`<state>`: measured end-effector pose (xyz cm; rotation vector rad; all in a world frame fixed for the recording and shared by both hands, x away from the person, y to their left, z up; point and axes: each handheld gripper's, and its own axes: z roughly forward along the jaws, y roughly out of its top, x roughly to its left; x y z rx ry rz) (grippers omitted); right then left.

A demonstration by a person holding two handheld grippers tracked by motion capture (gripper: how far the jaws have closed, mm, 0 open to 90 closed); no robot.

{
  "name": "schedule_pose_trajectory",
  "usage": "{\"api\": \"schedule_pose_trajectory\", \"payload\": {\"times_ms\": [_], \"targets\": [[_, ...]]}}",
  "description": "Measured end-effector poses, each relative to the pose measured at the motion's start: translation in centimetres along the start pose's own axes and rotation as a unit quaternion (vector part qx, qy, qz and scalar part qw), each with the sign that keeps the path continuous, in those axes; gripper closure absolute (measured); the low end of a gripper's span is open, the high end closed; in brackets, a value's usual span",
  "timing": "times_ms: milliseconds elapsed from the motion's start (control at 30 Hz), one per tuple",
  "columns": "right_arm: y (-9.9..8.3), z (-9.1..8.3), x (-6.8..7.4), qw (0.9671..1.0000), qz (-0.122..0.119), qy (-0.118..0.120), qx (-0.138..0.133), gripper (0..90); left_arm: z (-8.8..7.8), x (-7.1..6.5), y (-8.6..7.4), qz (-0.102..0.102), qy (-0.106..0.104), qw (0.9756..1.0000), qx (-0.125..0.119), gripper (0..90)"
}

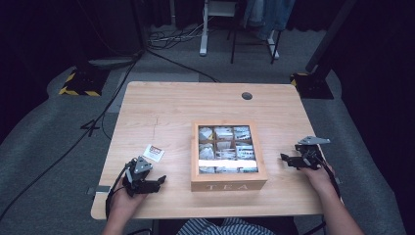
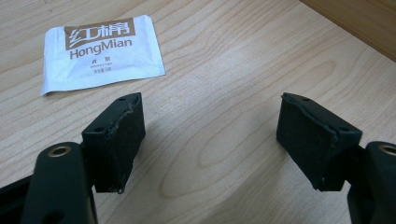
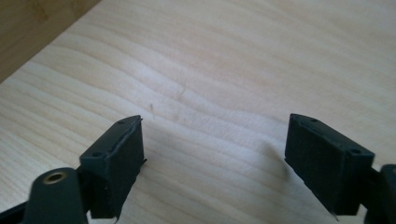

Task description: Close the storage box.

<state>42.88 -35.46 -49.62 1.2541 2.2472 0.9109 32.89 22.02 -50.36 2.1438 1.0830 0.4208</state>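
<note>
The surface (image 1: 166, 112) is pale wood with a soft grain and a small round hole near its far edge. It stands on grey carpet in a dark room, where cables run over the floor.

Between the two tongs stands a square wooden tea box (image 1: 228, 155) with a glass lid; packets in compartments show through it, and "TEA" is on its front wall. A flat white sachet (image 2: 100, 50), printed "HongMian" under a brown band, lies just beyond the left tongs (image 2: 210, 140), apart from them.

The left tongs point toward the box, jaws spread wide and empty. The right tongs (image 3: 212, 161) are also spread over bare wood, holding nothing. Each hand grips from behind, low on the surface.
</note>
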Motion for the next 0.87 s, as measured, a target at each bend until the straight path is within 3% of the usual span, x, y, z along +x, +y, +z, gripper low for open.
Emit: {"api": "schedule_pose_trajectory", "payload": {"times_ms": [133, 300, 433, 600, 867], "targets": [[-0.17, 0.3, -0.08, 0.9997, 0.022, 0.01, -0.001, 17.1, 0.01, 0.04, 0.03, -0.001, -0.001, 1.0, 0.002, 24.3], [-0.25, 0.29, -0.24, 0.9994, 0.028, 0.018, -0.005, 15.6, 0.04, 0.1, 0.07, 0.0, 0.0, 1.0, 0.002, 24.3], [-0.44, 0.6, 0.12, 0.9997, 0.018, 0.001, -0.013, 11.9, 0.06, 0.11, 0.1, -0.002, 0.001, 1.0, 0.002, 24.3], [-0.43, 0.63, 0.12, 0.9998, 0.017, 0.002, -0.013, 11.4, 0.1, 0.12, 0.14, -0.003, 0.003, 1.0, 0.002, 24.3], [-0.95, 0.22, 0.57, 0.9976, 0.056, -0.04, -0.002, 2.8, 0.11, 0.1, 0.14, -0.003, 0.004, 1.0, 0.002, 24.2]]}}
